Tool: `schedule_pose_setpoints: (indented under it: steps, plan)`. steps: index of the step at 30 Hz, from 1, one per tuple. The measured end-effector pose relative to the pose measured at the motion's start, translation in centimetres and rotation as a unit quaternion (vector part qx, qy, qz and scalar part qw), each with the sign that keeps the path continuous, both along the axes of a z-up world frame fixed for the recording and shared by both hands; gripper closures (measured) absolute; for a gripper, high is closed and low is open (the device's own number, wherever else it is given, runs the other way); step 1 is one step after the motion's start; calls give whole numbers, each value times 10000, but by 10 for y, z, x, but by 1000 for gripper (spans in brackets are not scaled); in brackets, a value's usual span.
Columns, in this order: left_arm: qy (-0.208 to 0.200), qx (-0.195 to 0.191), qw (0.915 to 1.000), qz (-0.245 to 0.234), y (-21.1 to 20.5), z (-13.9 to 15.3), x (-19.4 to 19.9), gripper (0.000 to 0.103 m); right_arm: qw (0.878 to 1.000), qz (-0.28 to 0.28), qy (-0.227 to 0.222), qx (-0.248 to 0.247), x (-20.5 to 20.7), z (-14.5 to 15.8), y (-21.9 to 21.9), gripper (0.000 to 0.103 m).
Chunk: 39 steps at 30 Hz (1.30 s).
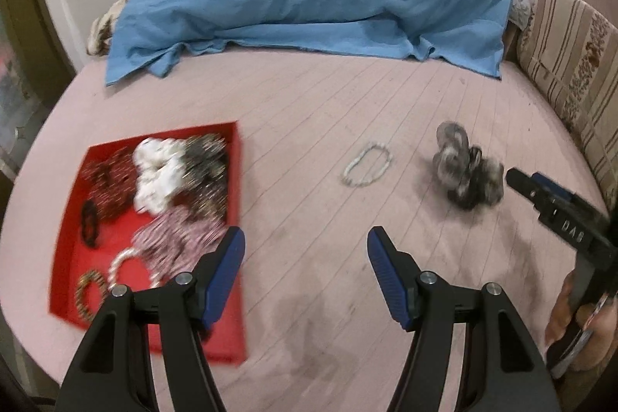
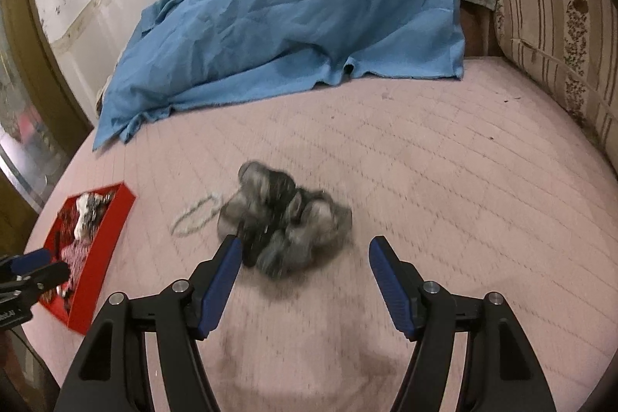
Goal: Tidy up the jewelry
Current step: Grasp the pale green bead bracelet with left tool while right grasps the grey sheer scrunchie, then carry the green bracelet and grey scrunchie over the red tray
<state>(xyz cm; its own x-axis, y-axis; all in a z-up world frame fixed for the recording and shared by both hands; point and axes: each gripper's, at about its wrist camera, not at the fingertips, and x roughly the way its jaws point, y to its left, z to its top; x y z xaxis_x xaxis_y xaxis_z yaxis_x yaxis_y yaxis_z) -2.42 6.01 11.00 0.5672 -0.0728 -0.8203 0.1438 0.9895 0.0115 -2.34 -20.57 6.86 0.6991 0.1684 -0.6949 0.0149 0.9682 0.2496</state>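
Both grippers are nearest to the lens, and both stand with fingers spread wide and nothing between them: the left gripper (image 1: 305, 244) hangs over the pink quilted bed cover (image 1: 328, 103), beside the right edge of the red tray (image 1: 69, 238), and the right gripper (image 2: 305, 253) points at the grey furry pile (image 2: 286, 219) just in front of its fingertips. Behind everything, a big blue cloth (image 2: 289, 14) lies heaped at the far side of the bed, and a striped cushion (image 2: 552, 18) stands at the right. The tray already holds many pieces, among them a white scrunchie (image 1: 158, 172), a pink patterned one and several beaded bangles. Outside the tray only two things remain, I think: the grey pile, which looks like fluffy hair ties or clips but is too blurred to tell, and a small white bead bracelet (image 1: 367, 165) lying flat between the pile and the tray. So the sorting seems nearly finished, and the step in hand is probably the pick of the grey pile. The next move calls for lowering the right fingers around the soft heap and closing gently, so that all of it comes up together.
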Motion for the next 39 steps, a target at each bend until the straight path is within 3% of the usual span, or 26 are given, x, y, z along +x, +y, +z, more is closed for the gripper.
schedule_pose_setpoints:
  steps: [11, 16, 19, 23, 28, 31, 34, 36, 39]
  plan:
    - [367, -448, 9982, 139, -27, -48, 79, 38, 9991, 61, 193, 373, 41, -35, -10, 30]
    - [328, -368, 9988, -32, -40, -63, 97, 38, 9990, 167, 211, 351, 49, -40, -8, 30]
    - [391, -338, 9986, -106, -44, -71, 106, 44, 9990, 282, 207, 263, 51, -42, -3, 31]
    - [520, -349, 9979, -175, -47, -81, 114, 49, 9985, 412, 305, 192, 54, -48, 2, 38]
    - [394, -170, 9988, -251, -54, -84, 113, 49, 9979, 443, 423, 202, 58, -54, 3, 46]
    - [304, 20, 9992, -245, -60, -87, 111, 50, 9979, 448, 426, 203, 59, -54, 2, 64]
    - [257, 192, 9988, -381, -67, -86, 105, 75, 9977, 456, 427, 247, 60, -54, 1, 78]
    - [322, 175, 9981, -492, -71, -84, 103, 97, 9978, 465, 390, 267, 59, -53, 1, 80]
    - [353, 99, 9979, -543, -72, -80, 99, 98, 9979, 479, 337, 272, 57, -51, 3, 82]
